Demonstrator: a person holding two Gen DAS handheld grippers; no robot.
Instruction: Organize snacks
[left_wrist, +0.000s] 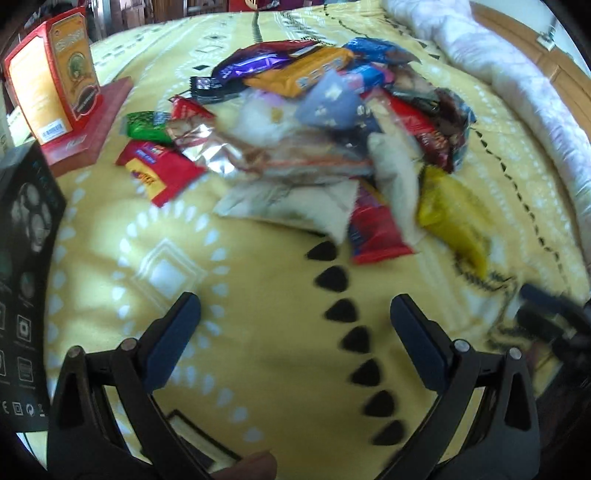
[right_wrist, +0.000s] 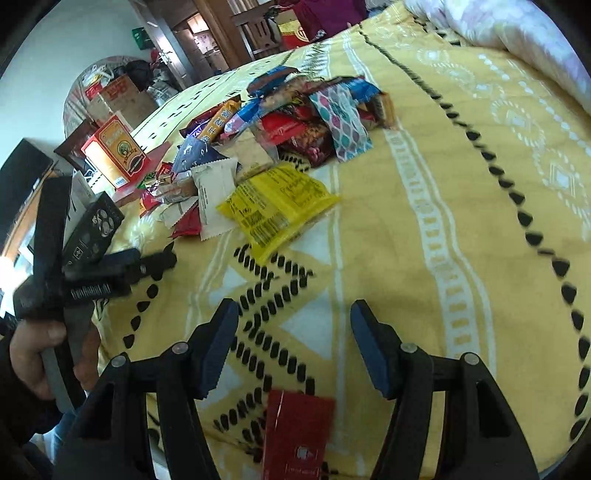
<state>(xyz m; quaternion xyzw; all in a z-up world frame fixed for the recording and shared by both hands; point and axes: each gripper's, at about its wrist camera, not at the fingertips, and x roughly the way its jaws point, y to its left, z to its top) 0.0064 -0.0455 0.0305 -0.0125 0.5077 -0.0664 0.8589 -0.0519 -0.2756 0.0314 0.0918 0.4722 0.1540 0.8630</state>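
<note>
A pile of snack packets lies on a yellow patterned bedspread; it also shows in the right wrist view. A yellow packet lies at the pile's near edge. My left gripper is open and empty, above the bedspread short of the pile. My right gripper is open and empty, above the bedspread. A dark red packet lies just below it, between its arms. The left gripper also shows at the left in the right wrist view.
An orange and red box stands on a flat red box at the far left. A black box is at the left edge. A rolled white quilt lies along the right side.
</note>
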